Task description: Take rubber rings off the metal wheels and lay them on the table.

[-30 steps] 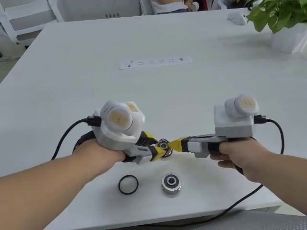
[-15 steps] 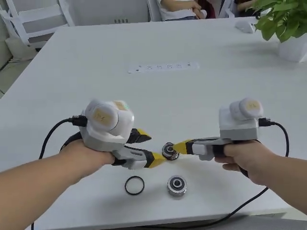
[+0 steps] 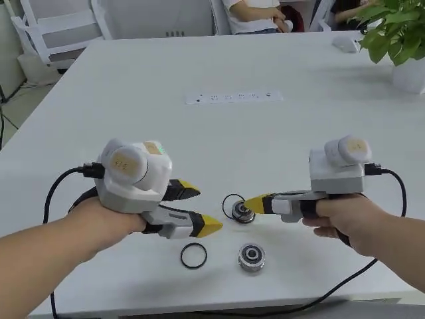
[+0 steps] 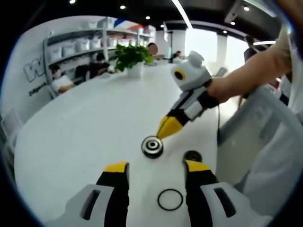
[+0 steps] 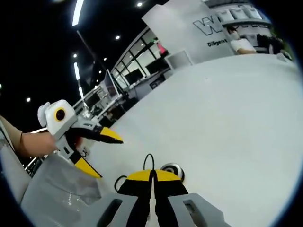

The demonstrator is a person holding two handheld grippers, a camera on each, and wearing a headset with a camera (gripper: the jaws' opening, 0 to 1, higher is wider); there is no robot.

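Head view: your left tool [image 3: 204, 208] hangs spread wide above the white bench [image 3: 199, 133], holding nothing. Your right tool [image 3: 249, 203] has its yellow tips pressed together, apparently pinching a thin black rubber ring [image 3: 226, 199] that loops beside a metal wheel [image 3: 240, 212] at the tips. Nearer you on the bench lie a second rubber ring [image 3: 182, 256] and, just to its right, a second metal wheel [image 3: 251, 257], not touching.

Left gripper view: your spread jaws frame the first wheel, with the right tool's tip at its edge.

Right gripper view: the jaws meet, the ring arcs up from them, and the wheel sits just beside.
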